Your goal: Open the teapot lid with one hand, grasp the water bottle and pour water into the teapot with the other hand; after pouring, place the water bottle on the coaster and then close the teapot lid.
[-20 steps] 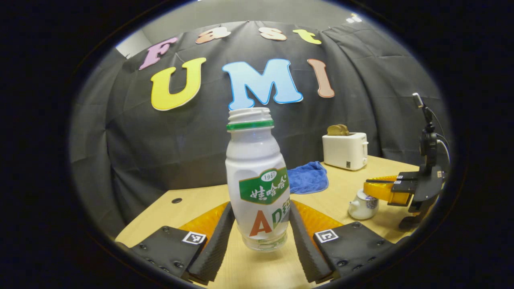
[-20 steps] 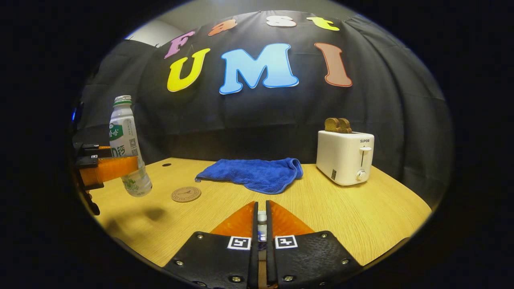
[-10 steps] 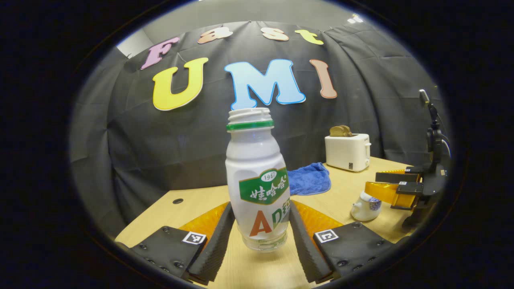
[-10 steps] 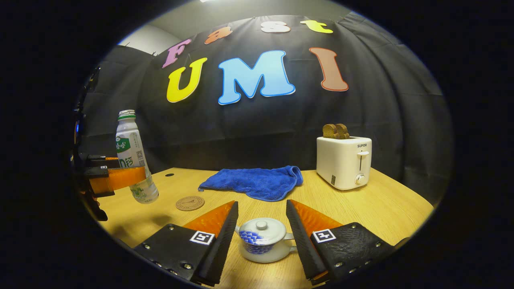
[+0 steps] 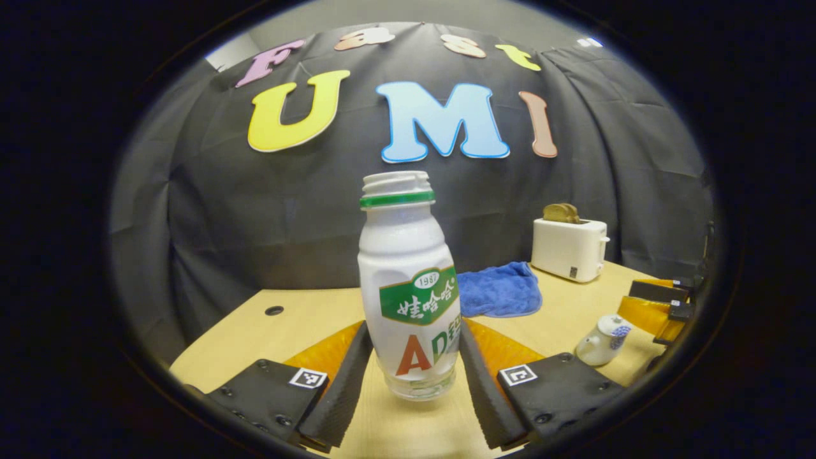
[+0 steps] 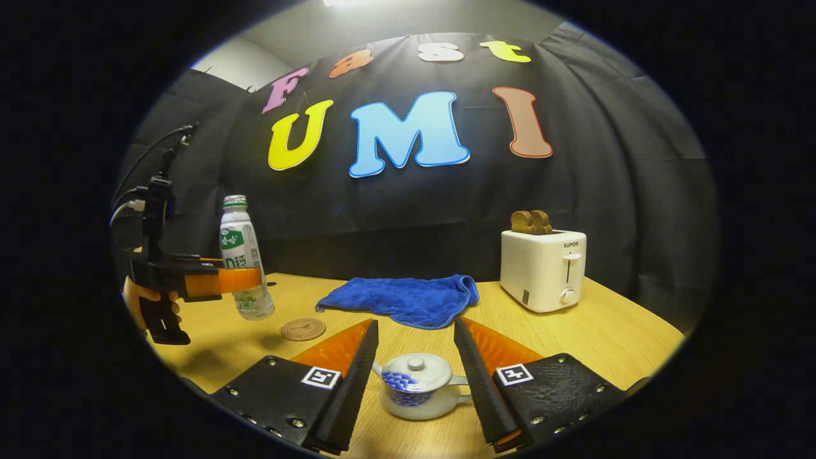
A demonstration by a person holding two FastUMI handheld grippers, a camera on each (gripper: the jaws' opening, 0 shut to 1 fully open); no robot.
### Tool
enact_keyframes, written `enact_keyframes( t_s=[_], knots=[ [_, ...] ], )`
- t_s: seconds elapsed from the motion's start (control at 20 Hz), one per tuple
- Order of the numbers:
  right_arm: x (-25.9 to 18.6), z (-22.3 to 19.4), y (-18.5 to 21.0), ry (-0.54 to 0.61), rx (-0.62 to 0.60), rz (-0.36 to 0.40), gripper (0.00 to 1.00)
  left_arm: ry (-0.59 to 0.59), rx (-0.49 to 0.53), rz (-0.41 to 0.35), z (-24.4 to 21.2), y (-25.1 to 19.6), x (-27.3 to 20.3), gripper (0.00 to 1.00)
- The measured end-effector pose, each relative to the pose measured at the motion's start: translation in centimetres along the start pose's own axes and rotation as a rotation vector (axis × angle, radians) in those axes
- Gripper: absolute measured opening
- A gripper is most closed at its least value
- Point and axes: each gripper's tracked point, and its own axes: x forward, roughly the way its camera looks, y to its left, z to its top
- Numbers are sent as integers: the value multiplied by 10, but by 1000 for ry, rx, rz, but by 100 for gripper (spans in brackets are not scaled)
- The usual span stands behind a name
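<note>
One water bottle (image 5: 408,287) — white body, green neck ring, no cap, clear base — stands upright between the fingers of the left gripper (image 5: 411,370), both pressing its sides, and it hangs above the table (image 5: 299,319). One teapot (image 6: 417,386), white with blue pattern, lid on, sits on the table between the widely parted fingers of the right gripper (image 6: 414,382), untouched. One round coaster (image 6: 303,329) lies bare near the bottle. One toaster (image 6: 542,269) holds two slices — one blue cloth (image 6: 408,299) lies beside it.
</note>
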Motion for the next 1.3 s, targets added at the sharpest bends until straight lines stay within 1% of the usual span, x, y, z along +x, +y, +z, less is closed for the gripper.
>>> enact_keyframes(
  t_s=[0.1, 0.15, 0.2, 0.25, 0.3, 0.35, 0.4, 0.45, 0.7, 0.95, 1.0, 1.3],
  knots=[
    [-1, 2, 0, -7, 10, 2, 74, 19, -32, -3, -6, 3, 14, 89],
    [-2, 4, 0, -10, 14, 3, 74, 28, -44, -3, -10, 3, 22, 83],
    [-2, 5, -1, -13, 17, 2, 74, 36, -47, -2, -15, 4, 30, 83],
    [-3, 6, -1, -16, 20, 1, 74, 43, -42, 2, -19, 5, 37, 83],
    [-3, 5, -1, -16, 23, 0, 74, 49, -34, 2, -22, 5, 43, 86],
    [-3, 6, -2, -15, 26, 0, 74, 51, -28, 1, -25, 4, 49, 83],
    [-3, 6, -2, -14, 30, 0, 74, 50, -24, -4, -26, 2, 55, 86],
    [-3, 6, -2, -13, 33, 1, 74, 47, -21, -10, -26, 0, 61, 83],
    [-5, 9, -4, -18, 46, -4, 74, 60, 24, -7, -37, -8, 82, 83],
    [-5, 10, -7, -16, 74, -4, 74, 75, 10, -8, -46, -13, 92, 83],
    [-5, 10, -8, -13, 84, -1, 74, 78, 10, -5, -48, -14, 94, 89],
    [-6, 14, -12, -23, 120, -6, 74, 78, 6, 1, -47, -16, 93, 89]
  ],
)
